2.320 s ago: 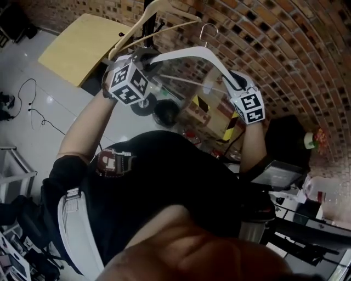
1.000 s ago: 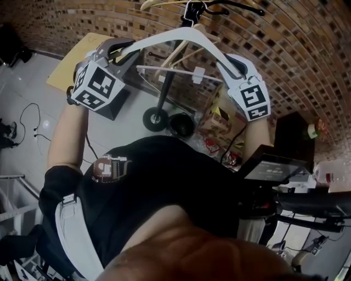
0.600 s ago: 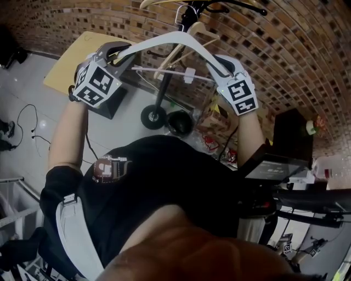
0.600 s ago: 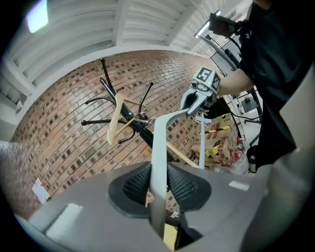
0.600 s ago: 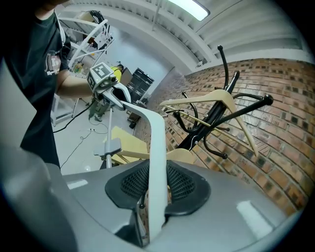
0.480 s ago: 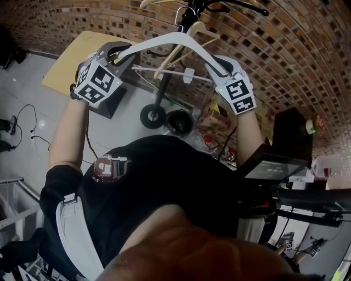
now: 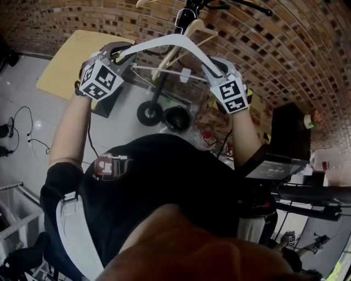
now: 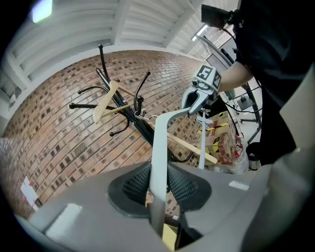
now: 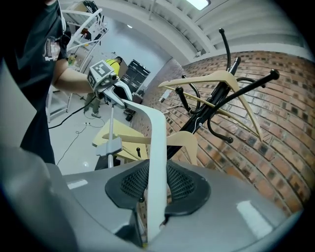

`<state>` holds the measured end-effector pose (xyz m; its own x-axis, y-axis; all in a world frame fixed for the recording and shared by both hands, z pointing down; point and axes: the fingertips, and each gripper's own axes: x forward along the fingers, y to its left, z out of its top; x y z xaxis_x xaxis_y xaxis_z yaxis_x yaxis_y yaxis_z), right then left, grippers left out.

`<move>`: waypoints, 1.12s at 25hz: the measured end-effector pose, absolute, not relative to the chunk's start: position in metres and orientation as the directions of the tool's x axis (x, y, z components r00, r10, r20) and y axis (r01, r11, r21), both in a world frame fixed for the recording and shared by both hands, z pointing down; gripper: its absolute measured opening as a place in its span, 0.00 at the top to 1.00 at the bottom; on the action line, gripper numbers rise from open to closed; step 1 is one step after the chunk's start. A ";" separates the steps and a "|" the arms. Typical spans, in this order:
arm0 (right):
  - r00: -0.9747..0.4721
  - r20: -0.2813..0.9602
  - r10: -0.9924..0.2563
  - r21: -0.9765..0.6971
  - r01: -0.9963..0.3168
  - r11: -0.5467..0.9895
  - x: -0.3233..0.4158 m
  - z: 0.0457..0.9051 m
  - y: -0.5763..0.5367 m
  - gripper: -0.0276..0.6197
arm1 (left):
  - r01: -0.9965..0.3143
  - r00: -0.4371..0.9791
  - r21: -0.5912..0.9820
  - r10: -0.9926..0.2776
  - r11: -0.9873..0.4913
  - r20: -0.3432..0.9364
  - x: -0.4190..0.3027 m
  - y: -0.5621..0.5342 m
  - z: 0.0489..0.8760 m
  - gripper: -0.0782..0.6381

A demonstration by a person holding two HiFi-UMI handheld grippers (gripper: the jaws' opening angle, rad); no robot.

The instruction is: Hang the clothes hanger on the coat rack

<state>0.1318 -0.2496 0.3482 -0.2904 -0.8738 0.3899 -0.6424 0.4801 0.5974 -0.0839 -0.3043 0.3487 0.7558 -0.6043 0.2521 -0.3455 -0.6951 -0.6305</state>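
A white clothes hanger [image 7: 176, 38] is held level by its two ends. My left gripper [image 7: 116, 52] is shut on its left arm [image 8: 158, 162]. On the right arm [image 9: 156, 157] my right gripper [image 7: 215, 67] is shut. The hanger's wire hook [image 7: 179, 20] is up against the black coat rack [image 7: 189, 11], whose pole runs down behind the hanger; whether it sits on a prong I cannot tell. A clip bar [image 7: 184, 74] hangs below the arms. In the gripper views the rack's curved prongs [image 8: 106, 91] [image 9: 224, 47] carry wooden hangers [image 8: 106, 102] [image 9: 216, 78].
A brick wall [image 7: 285, 49] stands close behind the rack. At the rack's foot are a wheel [image 7: 147, 113] and a black pot [image 7: 176, 118], with a taped cardboard box [image 7: 211, 123] beside them. A yellow table [image 7: 66, 63] lies left, a black cabinet [image 7: 288, 129] right.
Both grippers have come down with the white hanger, closer to the rack's pole. The right gripper has shifted left in the head view. Both grips are unchanged.
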 end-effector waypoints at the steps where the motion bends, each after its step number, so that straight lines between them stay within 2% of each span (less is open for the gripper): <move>1: -0.281 0.387 -0.878 0.605 -0.642 0.472 0.133 0.351 -0.251 0.77 | -0.343 0.759 -0.632 -0.601 -0.695 0.250 -0.082 -0.307 0.351 0.76; 13: -0.185 0.362 -0.914 0.670 -0.629 0.393 0.151 0.375 -0.280 0.76 | -0.335 0.760 -0.625 -0.595 -0.705 0.263 -0.058 -0.355 0.391 0.74; 23: -0.248 0.330 -0.911 0.569 -0.717 0.402 0.150 0.376 -0.287 0.72 | -0.387 0.772 -0.538 -0.582 -0.749 0.254 -0.054 -0.372 0.408 0.73; 28: -0.281 0.315 -0.907 0.501 -0.762 0.410 0.152 0.371 -0.287 0.67 | -0.406 0.803 -0.484 -0.556 -0.775 0.216 -0.057 -0.371 0.403 0.69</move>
<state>0.1515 -0.2868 0.3712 -0.2808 -0.9065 0.3153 -0.7618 0.4103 0.5014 -0.0574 -0.3715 0.4026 0.8029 -0.5557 0.2155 -0.4064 -0.7749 -0.4841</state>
